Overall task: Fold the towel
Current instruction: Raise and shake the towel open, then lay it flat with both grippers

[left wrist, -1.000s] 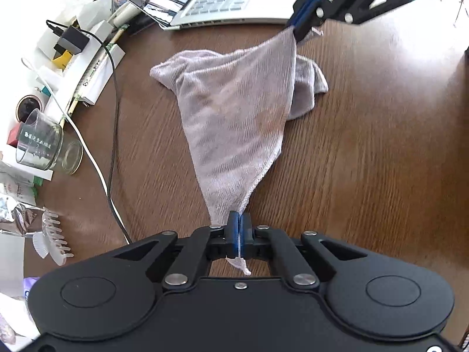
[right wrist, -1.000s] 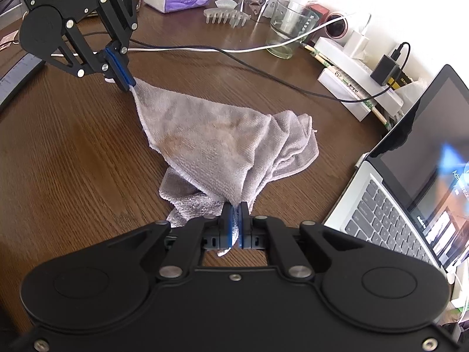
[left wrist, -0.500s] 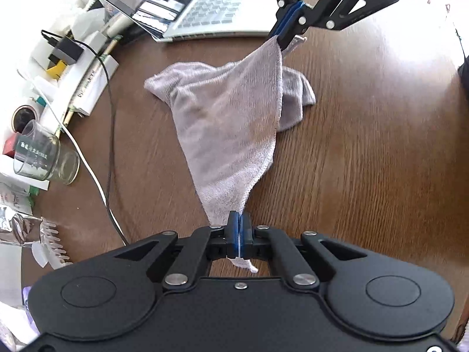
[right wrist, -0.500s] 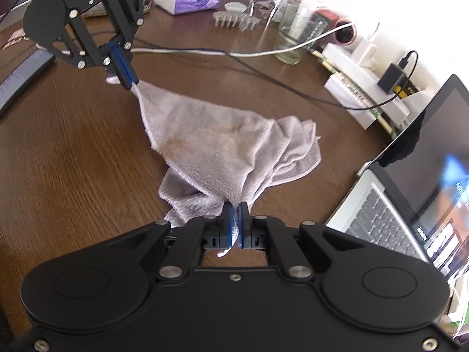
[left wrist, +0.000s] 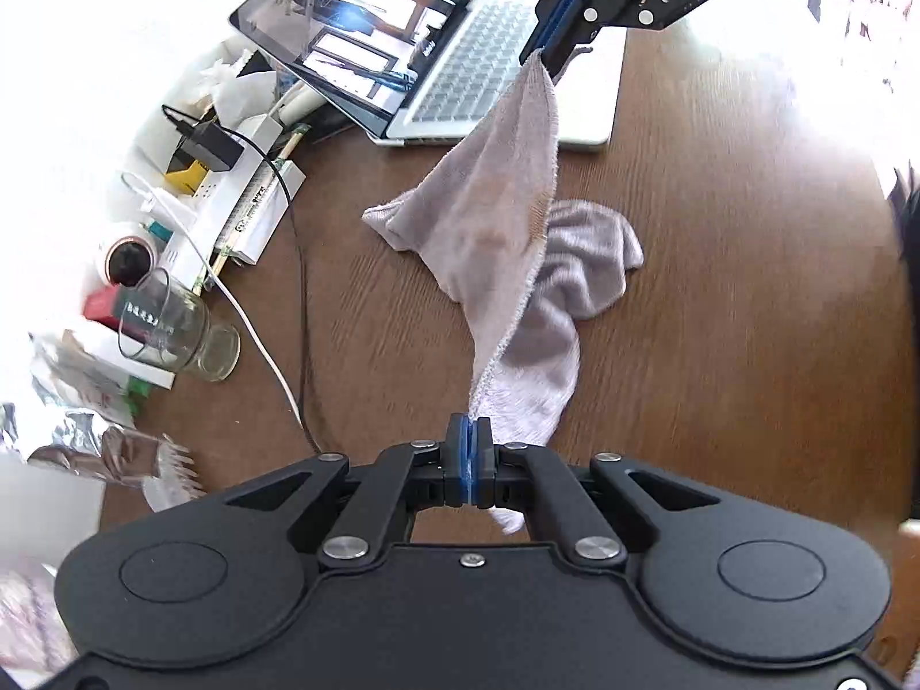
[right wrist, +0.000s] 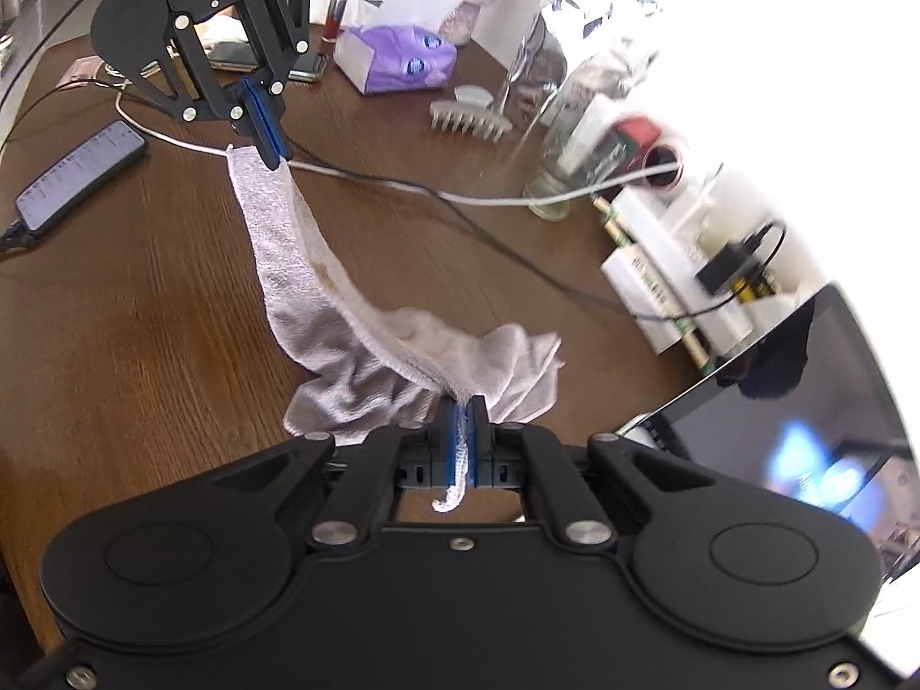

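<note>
A grey towel (left wrist: 506,218) hangs stretched between my two grippers above the brown wooden table (left wrist: 719,287); its lower part still rests bunched on the table. My left gripper (left wrist: 472,431) is shut on one corner of the towel. My right gripper (left wrist: 555,37) is shut on the opposite corner, raised over the laptop. In the right wrist view the towel (right wrist: 322,293) runs as a taut strip from my right gripper (right wrist: 460,420) up to my left gripper (right wrist: 265,132).
An open laptop (left wrist: 460,57) stands at the back. A glass jar (left wrist: 172,328), white and black cables (left wrist: 287,299), boxes and a charger (left wrist: 207,141) crowd the left edge. A phone (right wrist: 77,172), tissue pack (right wrist: 397,57) and comb (right wrist: 468,118) lie beyond.
Both grippers have risen and moved apart with the towel corners. The towel has lifted from a spread heap into a taut strip, with less of it on the table.
</note>
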Demonstrator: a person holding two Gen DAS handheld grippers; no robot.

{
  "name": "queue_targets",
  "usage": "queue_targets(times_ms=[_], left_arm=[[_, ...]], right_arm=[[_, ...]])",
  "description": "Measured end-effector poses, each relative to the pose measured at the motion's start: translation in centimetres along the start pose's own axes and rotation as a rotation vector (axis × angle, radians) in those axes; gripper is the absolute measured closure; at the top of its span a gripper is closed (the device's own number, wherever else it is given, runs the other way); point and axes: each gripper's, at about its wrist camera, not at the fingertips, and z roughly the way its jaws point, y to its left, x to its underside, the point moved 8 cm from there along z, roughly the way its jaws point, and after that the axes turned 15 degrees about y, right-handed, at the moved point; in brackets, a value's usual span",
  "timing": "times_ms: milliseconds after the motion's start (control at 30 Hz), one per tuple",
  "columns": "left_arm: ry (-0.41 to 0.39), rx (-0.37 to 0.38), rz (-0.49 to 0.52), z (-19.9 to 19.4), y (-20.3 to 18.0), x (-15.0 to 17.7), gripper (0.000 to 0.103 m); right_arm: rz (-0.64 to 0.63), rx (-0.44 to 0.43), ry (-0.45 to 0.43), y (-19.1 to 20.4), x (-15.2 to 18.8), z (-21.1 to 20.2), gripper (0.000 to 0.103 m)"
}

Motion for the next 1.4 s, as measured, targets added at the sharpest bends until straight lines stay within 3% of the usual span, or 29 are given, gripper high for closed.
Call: queue_targets(times_ms=[267, 500, 833, 1067, 1400], left_arm=[[0.002, -0.091, 0.024, -5.2, 3.9, -0.8, 0.102], [0.028, -0.201, 0.052, -8.0, 8.5, -2.1, 0.102], [0.032, -0.274, 0.047, -10.8, 11.6, -3.0, 0.102], [0.047, -0.245, 0.069, -9.7, 7.0, -1.5, 0.102], [0.070, -0.004, 0.059, -2.1, -6.9, 1.7, 0.102]], right_arm=[[-0.089, 0.064, -0.056, -4.2, -3.6, -4.7, 0.099], [-0.105, 0.136, -0.106, -8.4, -7.3, -6.1, 0.099], [-0.140, 0.190, -0.158, -11.6, -9.9, -6.9, 0.099], [-0.206, 0.139, -0.146, -7.6, -7.3, -6.5, 0.099], [-0.289, -0.082, 0.023, 5.9, 2.6, -0.3, 0.099]])
